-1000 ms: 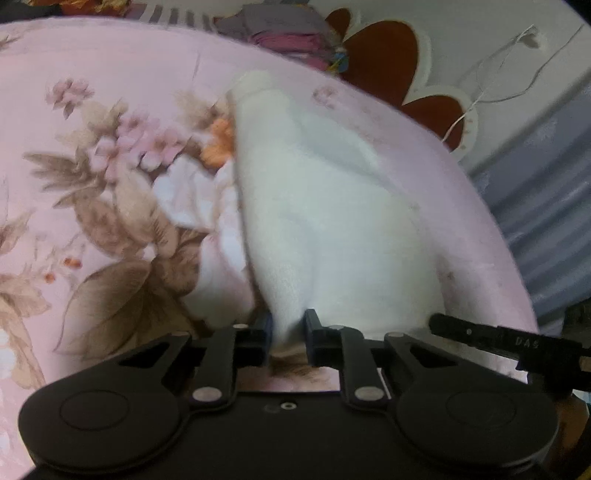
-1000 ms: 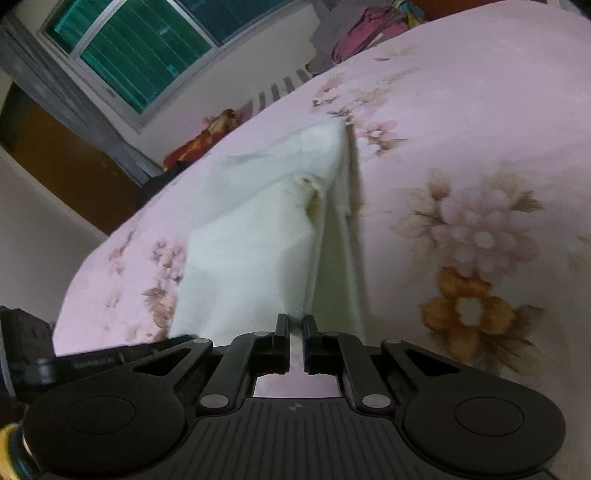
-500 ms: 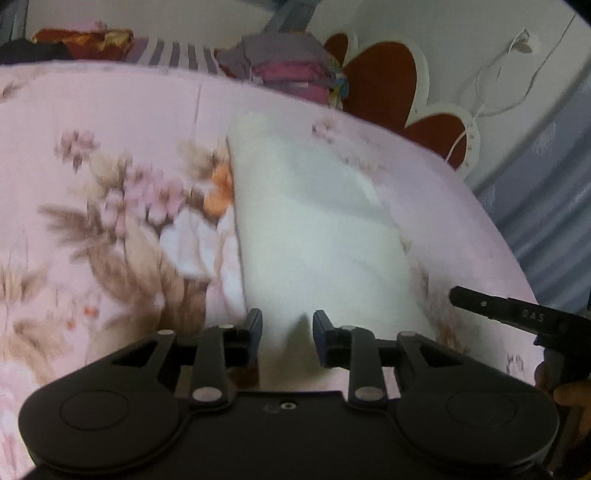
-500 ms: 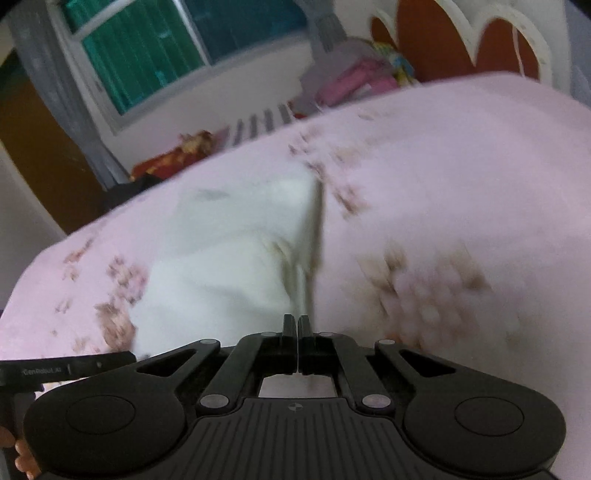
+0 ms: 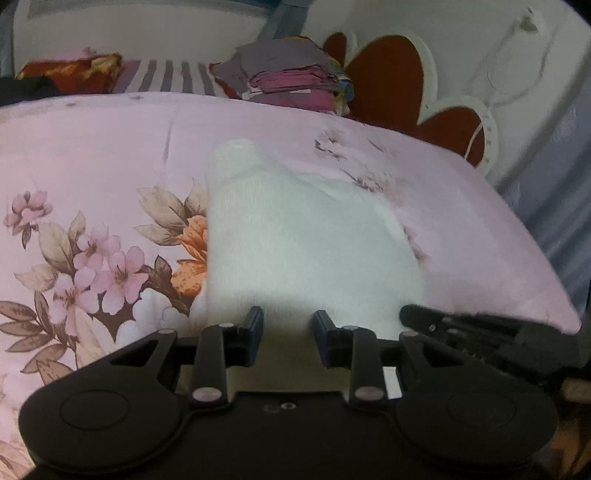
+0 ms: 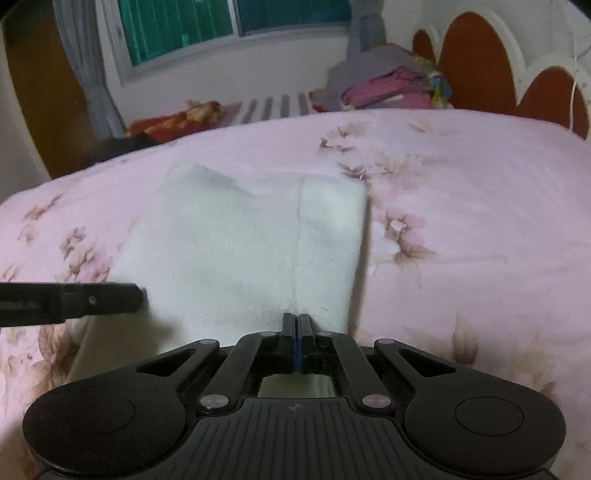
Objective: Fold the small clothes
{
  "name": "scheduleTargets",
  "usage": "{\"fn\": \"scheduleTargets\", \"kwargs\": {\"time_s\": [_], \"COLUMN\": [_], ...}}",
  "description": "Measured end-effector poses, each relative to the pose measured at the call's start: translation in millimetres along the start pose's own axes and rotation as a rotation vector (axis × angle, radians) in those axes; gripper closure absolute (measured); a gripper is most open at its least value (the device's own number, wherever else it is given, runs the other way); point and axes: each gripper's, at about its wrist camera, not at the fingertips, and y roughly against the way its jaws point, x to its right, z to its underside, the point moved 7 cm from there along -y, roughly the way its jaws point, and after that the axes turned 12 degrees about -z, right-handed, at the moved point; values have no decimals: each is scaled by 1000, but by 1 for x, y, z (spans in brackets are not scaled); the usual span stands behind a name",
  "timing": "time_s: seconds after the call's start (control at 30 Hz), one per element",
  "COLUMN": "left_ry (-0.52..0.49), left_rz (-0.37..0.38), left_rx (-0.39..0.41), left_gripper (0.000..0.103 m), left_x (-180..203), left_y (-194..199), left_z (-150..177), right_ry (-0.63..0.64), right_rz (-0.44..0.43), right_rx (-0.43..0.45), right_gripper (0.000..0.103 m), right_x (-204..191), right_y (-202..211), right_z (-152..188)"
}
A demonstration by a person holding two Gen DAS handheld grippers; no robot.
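A small white garment (image 5: 295, 240) lies folded flat on the pink floral bedspread (image 5: 92, 166); it also shows in the right wrist view (image 6: 240, 243). My left gripper (image 5: 288, 325) is open, its fingers apart over the garment's near edge, holding nothing. My right gripper (image 6: 297, 321) is shut, its jaws pressed together at the garment's near edge; I cannot tell whether cloth is between them. The right gripper shows at the right of the left wrist view (image 5: 461, 325). The left gripper shows at the left of the right wrist view (image 6: 74, 301).
A stack of folded purple and pink clothes (image 5: 291, 83) sits at the far side of the bed (image 6: 388, 83). A red and white headboard (image 5: 406, 77) stands behind. Red cloth (image 6: 177, 118) and a window (image 6: 229, 26) are at the back.
My left gripper opened and let go of the garment. The garment dropped from a raised tent shape to lie flat on the bed. My right gripper closed fully and drew back to the near edge.
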Motion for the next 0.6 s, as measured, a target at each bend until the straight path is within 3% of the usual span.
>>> {"fn": "scheduleTargets", "kwargs": {"time_s": [0.1,0.2,0.27,0.33,0.37,0.47,0.6], "left_ry": [15,51,52,43,38,41,97], "left_rz": [-20,-49,-99,-156,-151,-170,-168], "left_rx": [-18,-41,-29,38,55,34,-20], "left_gripper": [72,62,29,19,19,19,20], "left_x": [-1,-3,-1,0,-1,-6,-19], "left_y": [4,6,9,17,19,10,-8], "left_z": [-4,-13,-19,-28,-32,-37,-36], "right_ry": [8,-45,-63,-79,-80,-37,-126], "right_rz": [-8,-43,-50,-47,-45,-53,-94], "right_rx": [-22,18,60,75,84,89,49], "right_gripper": [103,103,100,55,16,15,15], "right_x": [2,3,6,8,8,6,22], "right_y": [4,14,22,24,25,26,12], "right_z": [1,-14,-26,-37,-42,-50,-47]}}
